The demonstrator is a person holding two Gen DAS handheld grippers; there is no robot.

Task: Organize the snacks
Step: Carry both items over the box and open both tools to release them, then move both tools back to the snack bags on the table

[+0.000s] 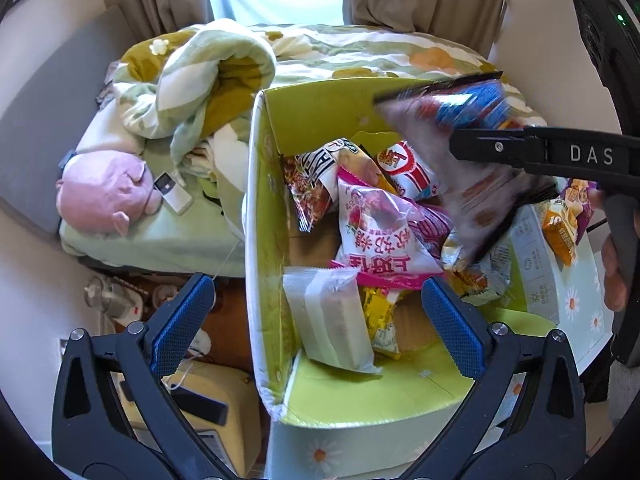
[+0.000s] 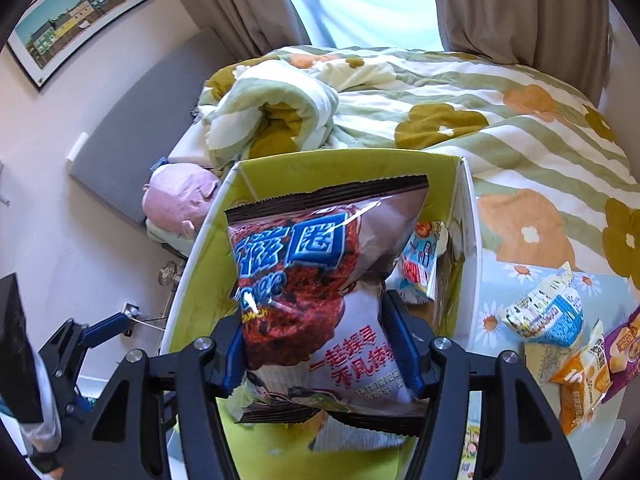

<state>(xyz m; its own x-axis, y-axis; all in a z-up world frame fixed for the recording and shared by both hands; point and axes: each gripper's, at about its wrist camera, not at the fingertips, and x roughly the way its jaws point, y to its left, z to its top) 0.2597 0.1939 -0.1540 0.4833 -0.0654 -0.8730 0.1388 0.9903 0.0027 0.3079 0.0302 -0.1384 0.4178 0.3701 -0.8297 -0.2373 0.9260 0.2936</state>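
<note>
A green-lined cardboard box [image 1: 276,208] holds several snack packets, among them a pink candy bag [image 1: 372,232] and a white packet [image 1: 332,320]. My right gripper [image 2: 316,344] is shut on a large grey and red chip bag [image 2: 320,280] and holds it above the open box [image 2: 208,248]. The same bag shows blurred in the left wrist view [image 1: 452,152] under the right gripper's finger [image 1: 500,148]. My left gripper [image 1: 316,320] is open and empty, low over the box's near left wall.
Loose snack packets [image 2: 548,312] lie on the daisy-print surface [image 2: 496,280] right of the box. A bed with a flowered quilt [image 2: 480,120] and a pink plush [image 1: 100,192] lies behind. A yellow appliance [image 1: 200,420] stands on the floor at left.
</note>
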